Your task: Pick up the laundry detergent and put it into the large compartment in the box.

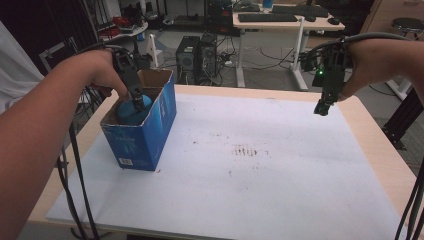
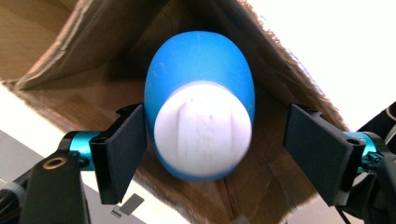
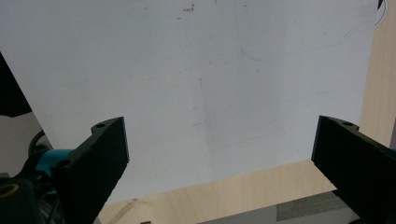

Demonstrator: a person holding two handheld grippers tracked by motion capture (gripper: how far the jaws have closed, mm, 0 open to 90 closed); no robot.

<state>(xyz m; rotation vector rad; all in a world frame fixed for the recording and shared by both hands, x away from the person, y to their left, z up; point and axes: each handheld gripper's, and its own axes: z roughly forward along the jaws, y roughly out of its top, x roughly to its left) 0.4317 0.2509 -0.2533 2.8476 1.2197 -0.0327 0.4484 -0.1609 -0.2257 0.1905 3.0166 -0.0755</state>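
A blue, egg-shaped object with a white round end lies inside an open blue cardboard box at the table's left. My left gripper reaches down into the box. In the left gripper view the left gripper is open, its jaws on either side of the blue object: the left jaw is right at its side, the right jaw a gap away. My right gripper hangs above the table's far right side. It is open with nothing between its jaws.
A white sheet covers the wooden table, with dark smudges near its middle. Brown box flaps surround the object. Behind the table stand desks, computer towers and cables.
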